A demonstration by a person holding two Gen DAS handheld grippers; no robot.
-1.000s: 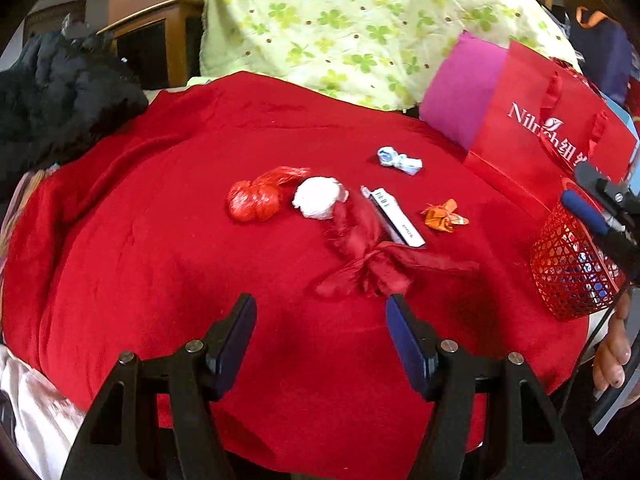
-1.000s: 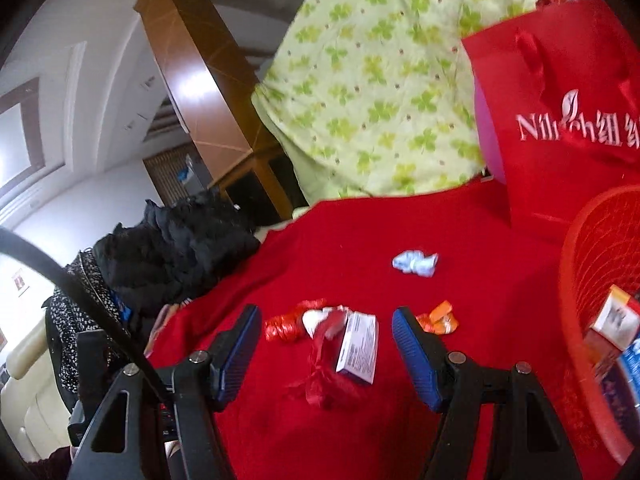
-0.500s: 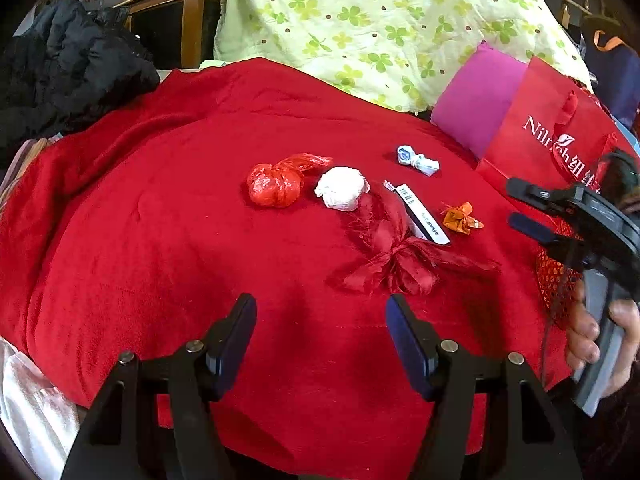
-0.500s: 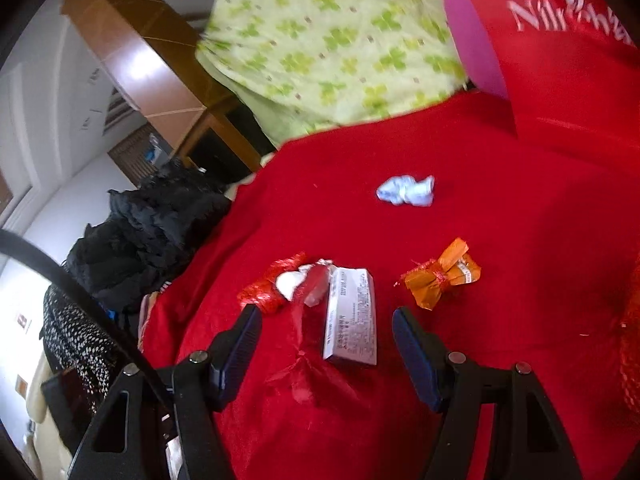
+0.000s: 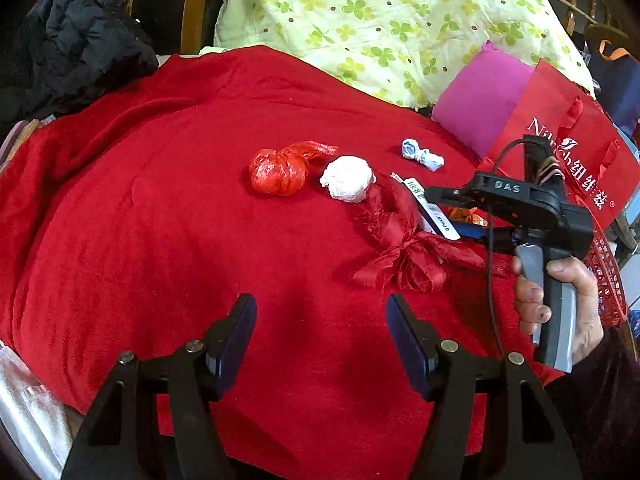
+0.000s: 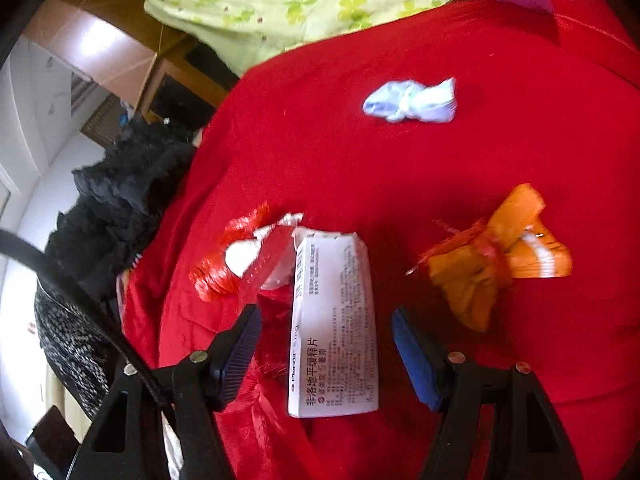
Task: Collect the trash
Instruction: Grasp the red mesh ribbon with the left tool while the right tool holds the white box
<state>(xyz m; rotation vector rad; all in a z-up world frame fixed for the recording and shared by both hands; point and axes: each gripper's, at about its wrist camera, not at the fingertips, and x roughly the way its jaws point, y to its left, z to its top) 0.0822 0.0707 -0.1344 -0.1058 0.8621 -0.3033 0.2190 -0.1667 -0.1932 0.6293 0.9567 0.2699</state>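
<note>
Trash lies on a red blanket: a red plastic wad, a white paper ball, a blue-white wrapper, a white medicine box, an orange wrapper and a red ribbon bow. My left gripper is open and empty, low over the blanket's front. My right gripper is open with its fingers on either side of the medicine box, not closed on it. The orange wrapper lies to its right, the blue-white wrapper farther back.
A red mesh basket stands at the right edge. A red paper bag and a magenta cushion stand behind it. A green floral cloth is at the back, a black jacket at the left.
My right gripper has moved away from the basket, down and forward over the blanket, until the medicine box lies between its open fingers. My left gripper has shifted slightly closer to the trash.
</note>
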